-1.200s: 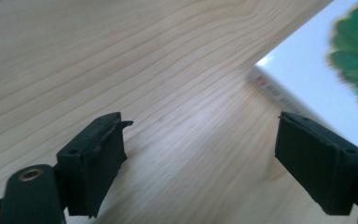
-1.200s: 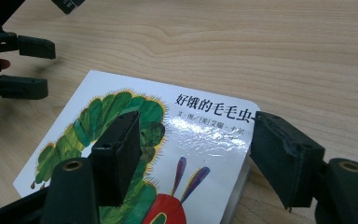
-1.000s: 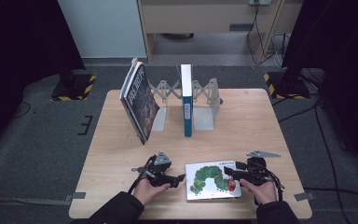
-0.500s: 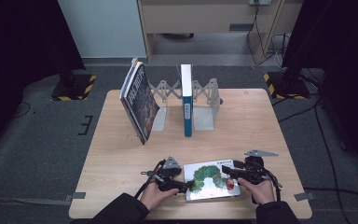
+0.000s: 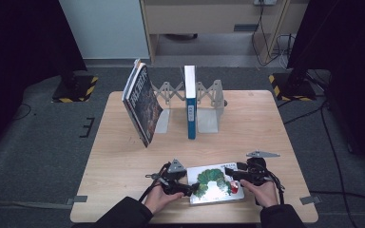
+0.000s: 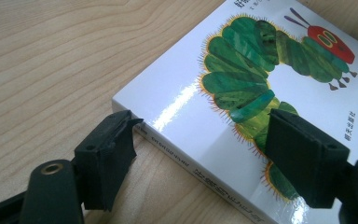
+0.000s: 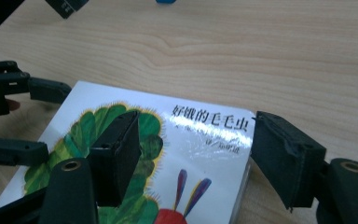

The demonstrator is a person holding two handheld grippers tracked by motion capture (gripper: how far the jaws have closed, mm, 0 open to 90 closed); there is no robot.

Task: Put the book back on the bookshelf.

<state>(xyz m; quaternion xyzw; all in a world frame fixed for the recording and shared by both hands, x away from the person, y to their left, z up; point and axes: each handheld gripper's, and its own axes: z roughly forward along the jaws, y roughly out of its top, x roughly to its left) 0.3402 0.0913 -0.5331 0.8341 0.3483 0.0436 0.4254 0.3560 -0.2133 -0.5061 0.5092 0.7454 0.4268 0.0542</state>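
- Left gripper (image 5: pixel 186 189) sits at the left edge of the caterpillar picture book (image 5: pixel 216 184), which lies flat on the table (image 5: pixel 123 161) near its front edge. Compared with a second ago, it has drawn in from beside the book to its spine. Its jaws straddle that edge, one under the corner and one over the cover, not yet pressing.
- Right gripper (image 5: pixel 235 175), at the book's far right corner, has just been closing its jaws around that corner. A gap remains on each side.
- Judgement: both hands are set for a two-sided lift, probably toward the bookend rack (image 5: pixel 204 102) behind.
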